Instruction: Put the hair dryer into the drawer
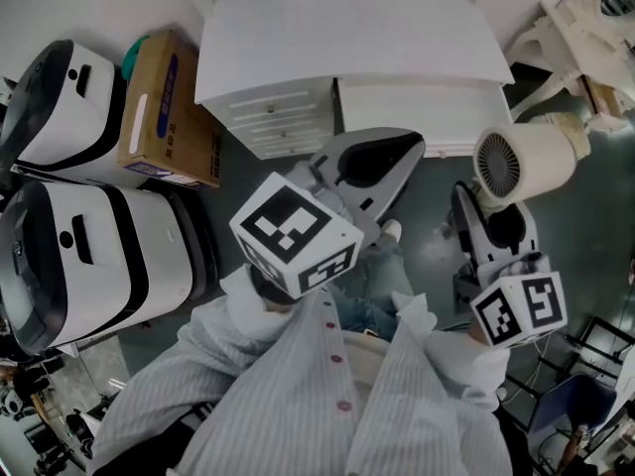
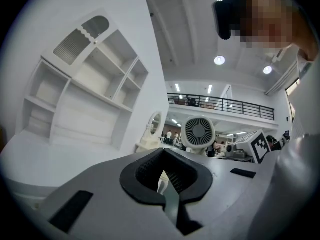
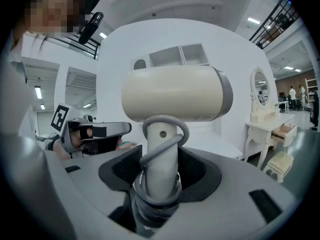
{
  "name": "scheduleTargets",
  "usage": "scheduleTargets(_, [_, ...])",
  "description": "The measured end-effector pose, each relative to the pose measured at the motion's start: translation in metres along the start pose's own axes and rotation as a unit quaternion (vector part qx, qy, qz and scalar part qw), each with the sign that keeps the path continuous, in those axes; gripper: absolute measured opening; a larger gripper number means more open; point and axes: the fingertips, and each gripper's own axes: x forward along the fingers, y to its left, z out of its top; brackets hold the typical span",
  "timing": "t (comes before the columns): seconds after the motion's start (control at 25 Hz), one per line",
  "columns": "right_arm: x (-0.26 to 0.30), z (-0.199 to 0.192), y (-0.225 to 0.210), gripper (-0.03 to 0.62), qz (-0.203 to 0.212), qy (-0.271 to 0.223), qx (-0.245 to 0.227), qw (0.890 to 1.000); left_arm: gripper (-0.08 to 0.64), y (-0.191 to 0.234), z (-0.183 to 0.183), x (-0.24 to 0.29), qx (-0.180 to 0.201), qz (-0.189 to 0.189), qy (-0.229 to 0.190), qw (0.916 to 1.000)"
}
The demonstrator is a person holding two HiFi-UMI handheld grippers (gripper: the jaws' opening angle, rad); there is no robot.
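Between the jaws of the right gripper, squeezed snug: the handle of the hair dryer. Holds it by the handle with the fat cream body on top, likely for a firm, no-slip grip and an easy drop into a drawer. Hangs up in the air near the front right corner of the white cabinet, not in any drawer yet.

Over on the left gripper: jaws pulled close together, nothing between them. Hovers free just in front of the cabinet, probably ready to pull something open. All drawers on the cabinet front shut, by the look of it. Next job, most likely: opening one.

Only from the right gripper view: a gray cord looped round the handle, tucked up neat, no dangling. Only from the head view: the cabinet's flat top and its drawer fronts from above, with both grippers side by side before them. Only from the left gripper view: open white shelves standing on top of the cabinet.
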Motion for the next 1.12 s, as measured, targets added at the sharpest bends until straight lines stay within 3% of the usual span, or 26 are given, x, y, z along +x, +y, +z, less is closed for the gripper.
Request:
scheduleTargets(0.68, [0.058, 0.046, -0.141, 0.212, 0.052, 0.007, -0.006, 0.999, 0.009, 0.044, 0.027, 0.139, 0.002, 0.063, -0.016, 0.9979])
scheduleTargets(1.12, [0.072, 0.045, -0.189, 0.212, 0.078, 0.026, -0.003, 0.997, 0.009, 0.055, 0.020, 0.177, -0.006, 0.099, -0.013, 0.9950])
